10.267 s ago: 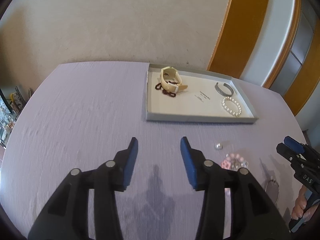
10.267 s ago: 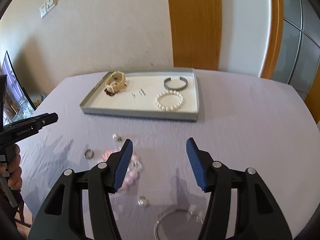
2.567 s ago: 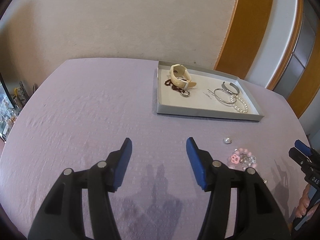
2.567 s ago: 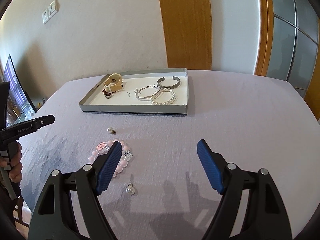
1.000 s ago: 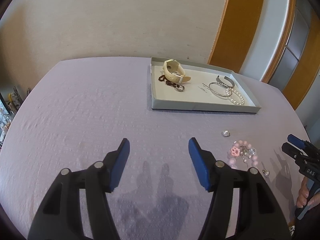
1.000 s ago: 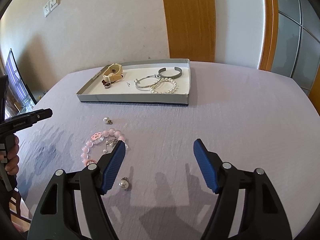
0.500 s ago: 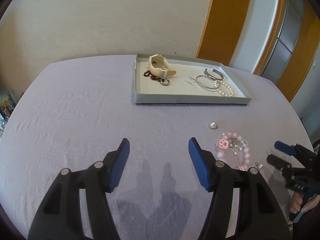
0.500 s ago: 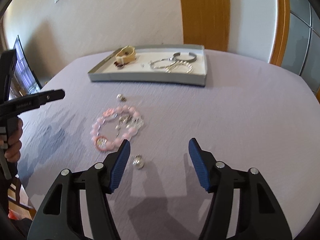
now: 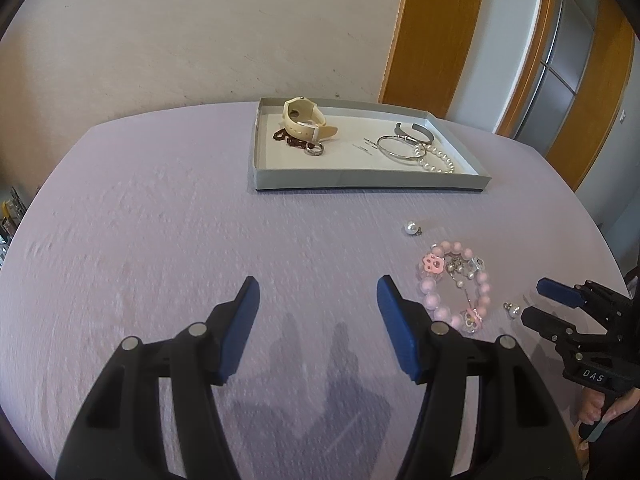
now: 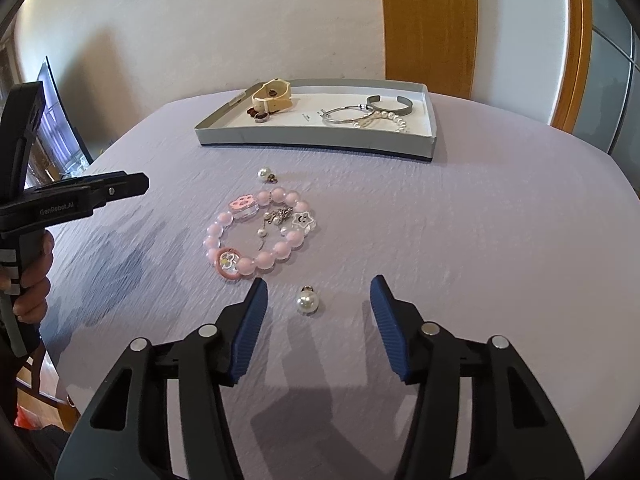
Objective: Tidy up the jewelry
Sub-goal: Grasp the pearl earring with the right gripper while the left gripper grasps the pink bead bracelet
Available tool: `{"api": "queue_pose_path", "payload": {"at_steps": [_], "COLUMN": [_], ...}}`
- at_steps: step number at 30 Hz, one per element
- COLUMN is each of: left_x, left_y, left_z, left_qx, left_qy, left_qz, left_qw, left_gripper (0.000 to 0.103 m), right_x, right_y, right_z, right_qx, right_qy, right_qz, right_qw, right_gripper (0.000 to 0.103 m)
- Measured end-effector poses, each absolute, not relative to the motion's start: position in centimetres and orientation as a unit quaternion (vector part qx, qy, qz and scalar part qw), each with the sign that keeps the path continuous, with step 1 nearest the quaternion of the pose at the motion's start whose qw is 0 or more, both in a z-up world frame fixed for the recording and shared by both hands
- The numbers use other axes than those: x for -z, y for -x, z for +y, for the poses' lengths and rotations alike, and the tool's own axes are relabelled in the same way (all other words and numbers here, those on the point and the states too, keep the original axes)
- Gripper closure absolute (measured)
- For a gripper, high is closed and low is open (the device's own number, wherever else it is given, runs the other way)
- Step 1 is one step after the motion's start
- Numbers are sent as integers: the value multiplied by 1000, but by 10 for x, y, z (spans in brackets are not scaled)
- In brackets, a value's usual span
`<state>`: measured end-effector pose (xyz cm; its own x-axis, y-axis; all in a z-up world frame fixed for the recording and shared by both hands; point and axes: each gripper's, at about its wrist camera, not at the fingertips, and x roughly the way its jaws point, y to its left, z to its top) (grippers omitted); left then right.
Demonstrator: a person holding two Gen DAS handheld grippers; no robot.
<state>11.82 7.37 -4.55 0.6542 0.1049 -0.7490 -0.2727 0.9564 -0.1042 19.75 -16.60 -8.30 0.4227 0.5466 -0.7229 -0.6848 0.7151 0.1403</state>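
Observation:
A pearl earring [image 10: 307, 302] lies on the lilac tablecloth between the open jaws of my right gripper [image 10: 319, 300], nearer the left finger. It also shows in the left wrist view [image 9: 513, 309]. A pink bead bracelet [image 10: 262, 236] with charms lies just beyond it; it shows in the left wrist view [image 9: 454, 286] too. A second pearl earring [image 10: 265, 174] lies nearer the grey tray [image 10: 320, 145]. The tray holds a cream watch [image 10: 272, 95], a small ring [image 10: 262, 117], a silver bangle [image 10: 344, 115], a grey cuff [image 10: 390, 104] and a pearl bracelet [image 10: 384, 119]. My left gripper [image 9: 318, 296] is open and empty.
The table is round, its edge [image 10: 624, 200] close on the right. A wall and an orange door frame [image 10: 428, 20] stand behind the tray. A dark screen [image 10: 56, 120] stands off the table's left side.
My right gripper has moved forward and down until the near pearl earring lies between its jaws. My left gripper has swung slightly left; it stays open and empty.

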Motion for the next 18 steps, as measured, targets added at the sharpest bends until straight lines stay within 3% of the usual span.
{"api": "queue_pose_path", "payload": {"at_steps": [10,18], "left_x": [45,45], "left_y": [-115,-116], "left_z": [72,70], "left_qx": [-102,-100], "left_qy": [106,107], "left_qz": [401,402], "left_qw": [904,904], "left_gripper": [42,42], "right_x": [92,97], "right_y": [-190,-185], "right_z": [-160,-152], "right_qx": [-375,-375], "right_qy": [106,125], "right_qz": [400,401], "right_qw": [829,827], "right_gripper": [57,70]}}
